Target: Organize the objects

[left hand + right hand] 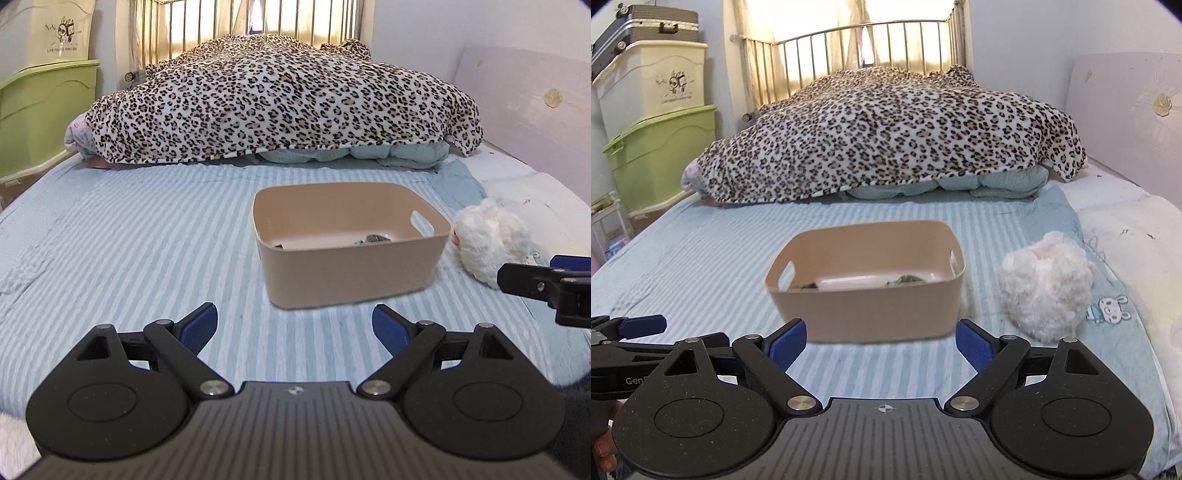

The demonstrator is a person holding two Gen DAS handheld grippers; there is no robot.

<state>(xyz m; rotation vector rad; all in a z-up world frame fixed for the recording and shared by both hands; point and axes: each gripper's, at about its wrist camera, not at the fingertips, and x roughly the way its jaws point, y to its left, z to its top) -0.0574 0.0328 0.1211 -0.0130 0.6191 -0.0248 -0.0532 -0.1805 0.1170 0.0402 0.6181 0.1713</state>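
A leopard-print blanket (280, 99) fills the upper middle of both views, heaped over pale green bedding (945, 184) against a metal bed rail (864, 40). At the upper left stand stacked storage boxes, a green box (661, 155) under a cream box (653, 81), with a grey case (639, 26) on top in the right wrist view. A pale headboard (528, 96) takes the upper right.

On the striped blue sheet (129, 236) a tan bin (347, 247) sits at frame centre, with a few small items on its floor, too hidden to name. Just beside it, to its right in both views, lies a fluffy white toy (1045, 288), apart from the bin.

The left gripper (294, 325) is at the bottom of its view, its blue-padded jaws spread wide and holding nothing; the bin lies straight ahead of it with bare sheet between. The right gripper (881, 339) is likewise spread and empty, the bin's near wall just beyond its fingertips and the toy ahead to the right, with nothing between.
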